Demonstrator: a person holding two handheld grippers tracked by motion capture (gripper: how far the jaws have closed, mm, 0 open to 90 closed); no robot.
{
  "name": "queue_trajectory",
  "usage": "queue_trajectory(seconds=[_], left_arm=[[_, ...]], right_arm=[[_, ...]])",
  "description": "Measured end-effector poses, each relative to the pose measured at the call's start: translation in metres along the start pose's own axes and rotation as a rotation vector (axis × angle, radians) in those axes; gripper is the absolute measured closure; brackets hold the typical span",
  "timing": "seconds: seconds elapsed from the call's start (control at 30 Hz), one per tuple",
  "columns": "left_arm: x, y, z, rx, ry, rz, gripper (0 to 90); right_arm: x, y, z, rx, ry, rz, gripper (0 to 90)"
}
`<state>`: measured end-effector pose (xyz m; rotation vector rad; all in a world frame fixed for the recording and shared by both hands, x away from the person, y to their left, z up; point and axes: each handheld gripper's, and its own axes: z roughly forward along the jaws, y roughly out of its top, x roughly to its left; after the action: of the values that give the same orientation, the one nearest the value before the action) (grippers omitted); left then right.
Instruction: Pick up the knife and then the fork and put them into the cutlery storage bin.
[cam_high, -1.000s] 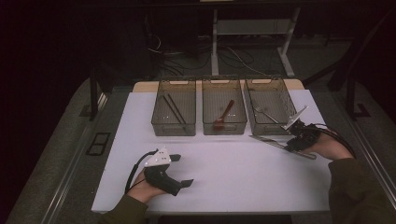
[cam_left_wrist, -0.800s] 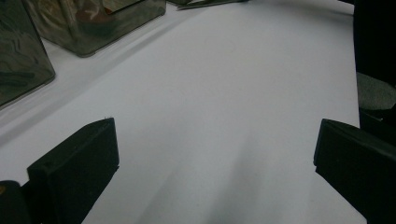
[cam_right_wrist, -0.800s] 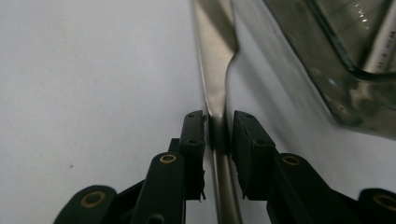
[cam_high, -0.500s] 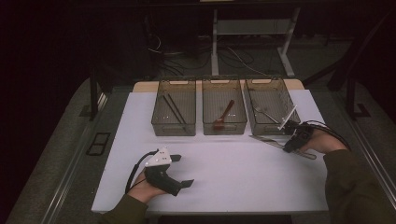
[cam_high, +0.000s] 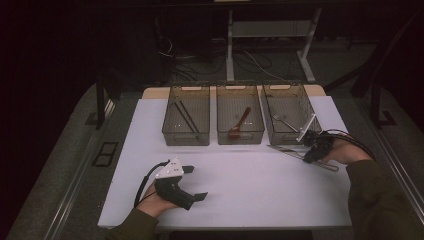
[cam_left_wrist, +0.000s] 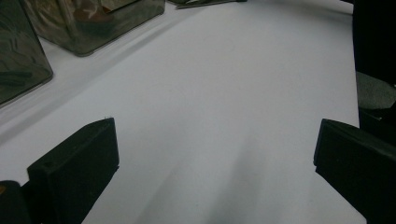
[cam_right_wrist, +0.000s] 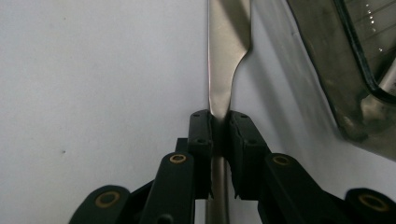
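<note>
At the right edge of the frame, just below the rightmost clear bin (cam_high: 290, 117), the right claw (cam_right_wrist: 219, 122), jaws just closing, pinches a flat silver metal knife (cam_right_wrist: 223, 70) lying on the white tabletop (cam_high: 250, 185), while the left claw (cam_left_wrist: 215, 154) rests spread wide at lower left.

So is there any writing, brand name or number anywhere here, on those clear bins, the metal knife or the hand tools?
No readable text anywhere.
Three bins: no label shows.
Knife, clamped in the right gripper, whose jaws have just been closing: bare metal, no stamp visible.
Left gripper, jaws wide apart: the grey plate on top carries no legible mark.
White table: blank.
</note>
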<state>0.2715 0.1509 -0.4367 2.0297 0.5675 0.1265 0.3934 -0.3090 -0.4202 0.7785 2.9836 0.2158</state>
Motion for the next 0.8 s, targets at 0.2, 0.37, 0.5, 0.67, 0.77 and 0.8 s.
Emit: queue_trajectory(seconds=[0.2,0.37,0.5,0.67,0.77,0.8], left_arm=[[0.0,0.0,0.0,-0.001,0.0,-0.001,0.0],[0.0,0.0,-0.001,-0.002,0.001,0.0,0.0],[0.0,0.0,-0.001,-0.003,0.003,-0.002,0.0],[0.0,0.0,-0.001,-0.004,0.004,0.0,0.0],[0.0,0.0,-0.001,-0.007,0.006,0.0,0.0],[0.0,0.001,-0.001,-0.008,0.007,0.001,0.0]], right_arm=[[0.006,-0.002,-0.001,-0.015,0.008,-0.014,80.0],[0.011,-0.005,-0.003,-0.042,0.011,-0.03,80.0],[0.015,-0.012,-0.01,-0.121,0.012,-0.01,80.0],[0.02,-0.026,-0.021,-0.274,0.021,0.069,80.0],[0.023,-0.034,-0.023,-0.368,0.019,0.103,80.0],[0.023,-0.036,-0.024,-0.392,0.02,0.113,80.0]])
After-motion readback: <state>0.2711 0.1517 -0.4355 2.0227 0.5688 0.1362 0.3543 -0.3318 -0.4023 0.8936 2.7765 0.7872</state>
